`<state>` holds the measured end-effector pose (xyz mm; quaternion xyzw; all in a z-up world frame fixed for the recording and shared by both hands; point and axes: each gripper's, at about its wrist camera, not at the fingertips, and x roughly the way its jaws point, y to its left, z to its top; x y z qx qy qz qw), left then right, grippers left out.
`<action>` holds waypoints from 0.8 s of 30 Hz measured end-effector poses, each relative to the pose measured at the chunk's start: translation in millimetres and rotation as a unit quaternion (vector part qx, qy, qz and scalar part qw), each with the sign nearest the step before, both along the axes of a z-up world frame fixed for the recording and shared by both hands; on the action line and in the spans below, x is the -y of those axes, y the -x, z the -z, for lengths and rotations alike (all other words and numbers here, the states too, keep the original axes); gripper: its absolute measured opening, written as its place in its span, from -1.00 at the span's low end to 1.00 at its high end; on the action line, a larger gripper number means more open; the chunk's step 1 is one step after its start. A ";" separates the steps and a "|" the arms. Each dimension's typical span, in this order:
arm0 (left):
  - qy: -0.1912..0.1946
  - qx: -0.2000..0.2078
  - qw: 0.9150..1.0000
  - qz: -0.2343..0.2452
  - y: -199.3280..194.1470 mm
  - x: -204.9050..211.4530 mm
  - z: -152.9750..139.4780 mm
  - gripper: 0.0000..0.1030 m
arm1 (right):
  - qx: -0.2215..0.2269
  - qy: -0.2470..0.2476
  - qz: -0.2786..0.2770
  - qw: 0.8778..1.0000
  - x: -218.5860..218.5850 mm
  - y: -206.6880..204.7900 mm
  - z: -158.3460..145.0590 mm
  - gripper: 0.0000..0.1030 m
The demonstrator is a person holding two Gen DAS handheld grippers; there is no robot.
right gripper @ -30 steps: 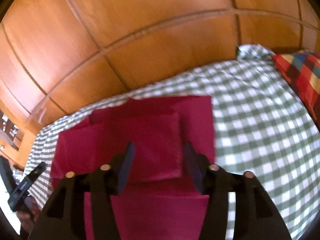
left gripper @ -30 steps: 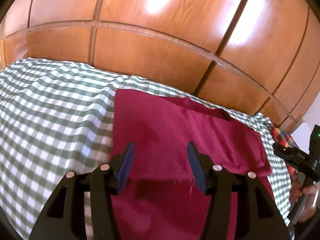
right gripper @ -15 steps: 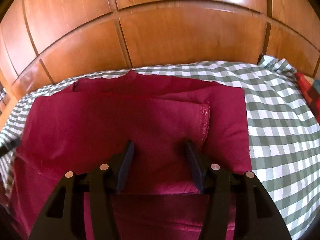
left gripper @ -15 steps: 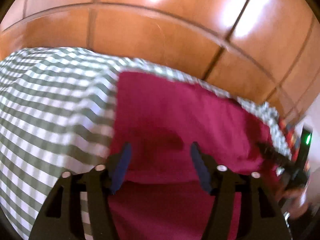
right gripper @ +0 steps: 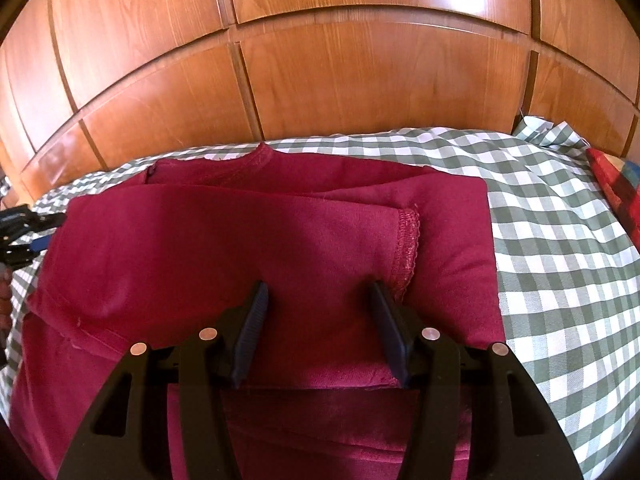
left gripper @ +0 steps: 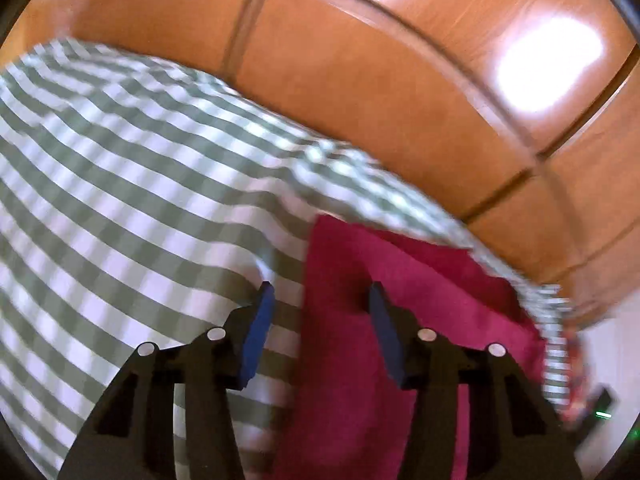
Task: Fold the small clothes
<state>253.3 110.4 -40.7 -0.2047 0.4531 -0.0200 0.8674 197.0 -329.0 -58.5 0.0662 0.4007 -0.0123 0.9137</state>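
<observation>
The dark red garment [right gripper: 248, 248] lay partly folded on the green-and-white checked sheet [right gripper: 560, 208], its stitched hem [right gripper: 408, 240] turned over on top. The right gripper [right gripper: 318, 300] hung over it, jaws spread, gripping nothing. The left gripper [left gripper: 318, 300] straddled the garment's [left gripper: 420, 312] left edge, its jaws having just narrowed yet parted and empty. Behind the bed stood wooden panelling [right gripper: 360, 80].

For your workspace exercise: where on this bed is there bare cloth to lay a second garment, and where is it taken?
Free: checked sheet right of the red garment, up to the plaid pillow; also the wide stretch left of it. Crowded: the middle, under the right gripper and left gripper.
</observation>
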 end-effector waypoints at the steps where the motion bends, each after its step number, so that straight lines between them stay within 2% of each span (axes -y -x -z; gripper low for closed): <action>1: -0.027 -0.011 1.000 -0.012 -2.2 3.3 4.7 -0.01 | 0.000 0.001 0.000 1.000 -0.5 0.0 0.3 0.02; 3: -0.059 -0.009 0.998 -0.018 -3.2 11.2 13.6 0.04 | 0.001 0.002 0.001 1.000 -0.9 -0.3 0.4 0.02; 5: -0.111 0.007 0.994 -0.019 1.2 25.0 13.7 0.11 | 0.001 0.001 0.001 1.000 -1.0 -0.5 0.1 0.02; 6: -0.119 0.011 0.993 -0.021 3.2 27.7 14.2 0.12 | 0.001 -0.001 0.001 1.000 -0.8 -0.7 0.5 0.02; 9: -0.094 0.006 0.995 -0.030 7.8 18.5 11.0 0.13 | 0.002 -0.006 0.001 1.000 0.8 -1.0 0.6 0.02; 12: -0.109 0.008 0.993 -0.041 28.2 18.1 -3.9 0.18 | 0.002 -0.010 0.003 1.000 2.5 -1.4 0.4 0.02; 17: -0.129 0.040 0.991 -0.010 81.8 30.2 -18.6 0.22 | 0.003 -0.007 0.004 1.000 2.3 -1.2 0.3 0.02; 24: -0.142 0.064 0.987 0.031 151.5 46.1 -27.7 0.28 | -0.005 0.019 0.005 1.000 -4.4 -2.4 -1.2 0.02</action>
